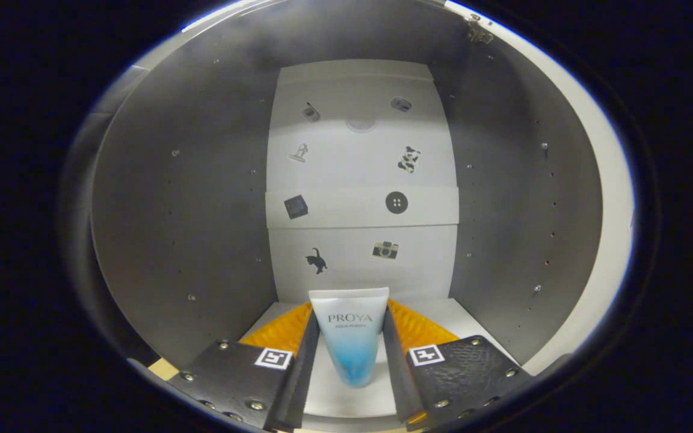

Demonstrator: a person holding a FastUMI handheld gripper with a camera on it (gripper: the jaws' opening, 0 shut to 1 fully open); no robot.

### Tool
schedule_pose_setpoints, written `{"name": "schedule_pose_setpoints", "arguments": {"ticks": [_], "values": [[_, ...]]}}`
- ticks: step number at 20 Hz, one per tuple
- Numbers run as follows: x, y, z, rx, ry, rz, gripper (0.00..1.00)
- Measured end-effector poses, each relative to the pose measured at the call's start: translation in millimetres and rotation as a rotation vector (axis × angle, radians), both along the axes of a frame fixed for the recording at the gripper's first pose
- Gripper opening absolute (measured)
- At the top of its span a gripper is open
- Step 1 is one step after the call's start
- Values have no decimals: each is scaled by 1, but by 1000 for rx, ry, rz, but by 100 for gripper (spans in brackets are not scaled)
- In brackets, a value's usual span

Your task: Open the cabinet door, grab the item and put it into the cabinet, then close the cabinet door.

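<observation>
Gripper [351, 337] clamping white-to-blue tube [351, 337], cabinet [202, 210] interior

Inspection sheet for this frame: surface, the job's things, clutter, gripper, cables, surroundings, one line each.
Surface: pale cabinet floor, bare beside the fingers.
Job's things: tube standing upright, cap down, between the fingers, inside the cabinet; the door is open.
Clutter: nothing seen.
Gripper: gripper reaches into the cabinet, both fingers pressed against the tube's sides.
Cables: nothing seen.
Surroundings: grey side walls with rows of small holes; pale back panel bearing small picture stickers; a hinge at the upper corner of one side wall.
</observation>
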State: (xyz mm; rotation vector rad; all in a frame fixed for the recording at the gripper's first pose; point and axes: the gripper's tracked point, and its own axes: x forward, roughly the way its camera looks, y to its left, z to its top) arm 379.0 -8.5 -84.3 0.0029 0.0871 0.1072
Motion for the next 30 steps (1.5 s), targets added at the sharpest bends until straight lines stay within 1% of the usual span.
{"name": "schedule_pose_setpoints", "arguments": {"ticks": [4,7,9,13,15,16,19,23,27,30], "values": [[3,-2,-13,8,42,-5,56],[3,-3,-12,5,38,-24,56],[4,-1,-13,12,43,-15,63],[-9,-4,-5,12,35,-46,87],[-27,1,4,20,22,-40,96],[-41,0,10,17,12,-43,100],[-93,-1,28,-4,-11,-56,100],[-179,-9,41,-16,-6,-85,100],[-264,-26,51,-42,-13,-124,100],[-327,-50,58,-41,-3,-157,100]]}}
